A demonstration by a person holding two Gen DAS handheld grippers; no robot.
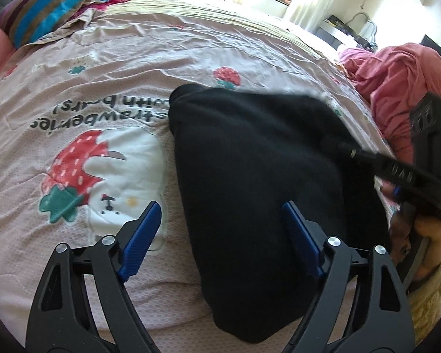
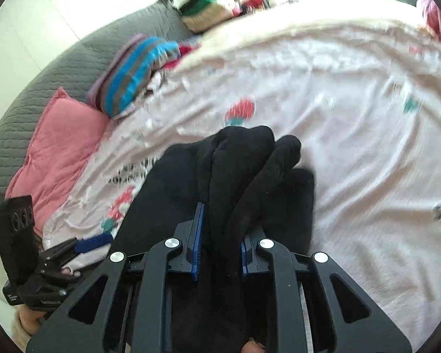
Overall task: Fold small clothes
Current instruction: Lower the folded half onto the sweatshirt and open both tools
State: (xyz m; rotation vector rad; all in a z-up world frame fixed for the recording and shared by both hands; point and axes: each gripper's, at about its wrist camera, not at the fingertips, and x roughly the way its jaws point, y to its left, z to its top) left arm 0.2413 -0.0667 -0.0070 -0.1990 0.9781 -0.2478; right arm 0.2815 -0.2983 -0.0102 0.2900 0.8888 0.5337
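A black garment [image 1: 250,147] lies bunched on the pink strawberry-print bedcover [image 1: 103,88]. My left gripper [image 1: 220,209] hovers open just above its near left part, one blue pad over the bedcover and the other over the black cloth, with nothing pinched. In the right wrist view my right gripper [image 2: 222,226] is shut on a thick fold of the black garment [image 2: 244,153], which rises in lumps beyond the pads. In the left wrist view the right gripper [image 1: 397,170] reaches in from the right, its tip buried in the cloth. The left gripper's blue pad [image 2: 94,241] shows at lower left.
A striped pillow [image 1: 58,6] and a pink cushion [image 2: 58,147] lie at the head of the bed by a grey padded headboard [image 2: 44,73]. A heap of pink-red clothes [image 1: 397,88] sits at the bed's right edge. Folded clothes [image 2: 214,8] are stacked far back.
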